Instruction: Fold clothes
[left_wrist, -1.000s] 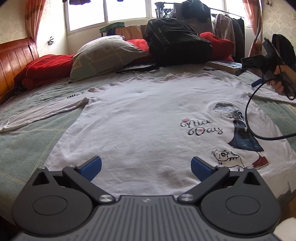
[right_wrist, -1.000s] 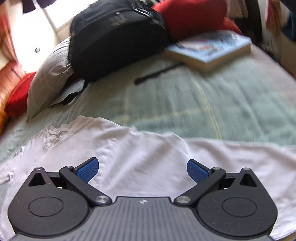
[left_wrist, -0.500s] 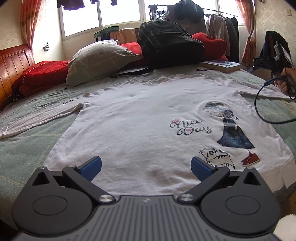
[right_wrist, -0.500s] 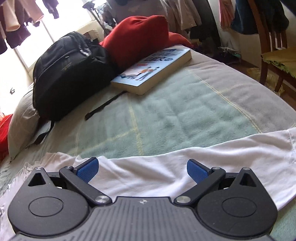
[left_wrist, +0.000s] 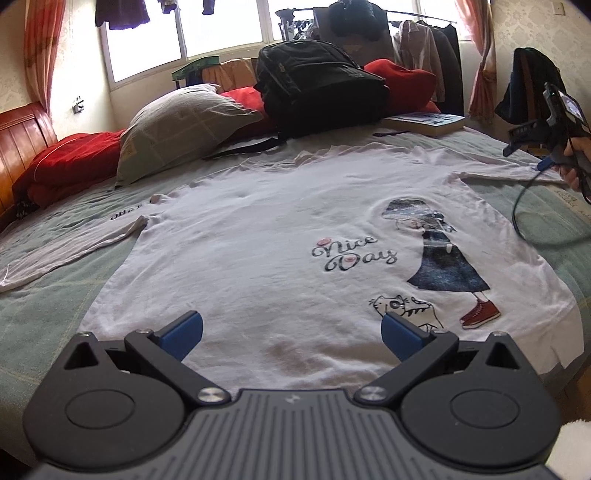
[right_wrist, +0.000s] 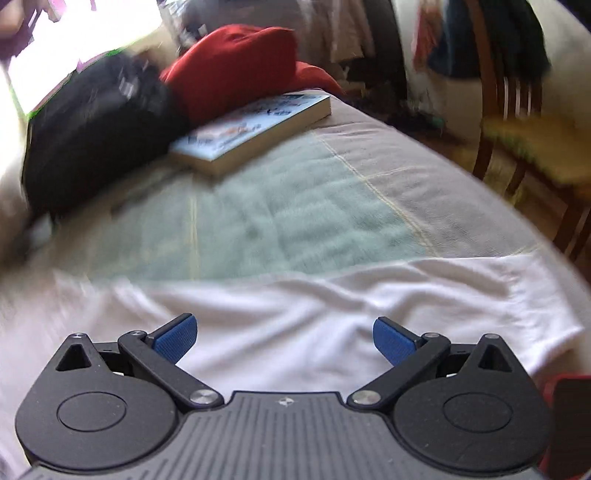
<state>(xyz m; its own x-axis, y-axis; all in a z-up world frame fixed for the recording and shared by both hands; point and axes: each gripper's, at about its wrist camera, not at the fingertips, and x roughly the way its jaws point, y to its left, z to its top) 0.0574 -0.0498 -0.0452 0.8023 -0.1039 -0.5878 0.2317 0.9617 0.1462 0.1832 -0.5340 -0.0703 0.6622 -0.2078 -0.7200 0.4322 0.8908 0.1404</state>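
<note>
Bright window (left_wrist: 225, 33), wooden headboard (left_wrist: 22, 147), wooden chair (right_wrist: 517, 122)

White printed shirt (left_wrist: 258, 251), green bedspread (right_wrist: 288, 218)

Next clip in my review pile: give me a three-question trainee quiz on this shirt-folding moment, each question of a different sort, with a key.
1. True or false: the white shirt lies spread flat on the bed, printed side up.
2. Multiple choice: the right gripper hovers over which part of the shirt? A) the hem B) a sleeve C) the collar
3. Fill in: beside the black backpack on the bed lies a ____.

Key
1. True.
2. B. Its jaws stand open and hold nothing; the left gripper, jaws also open, is at the hem.
3. Book.
</note>
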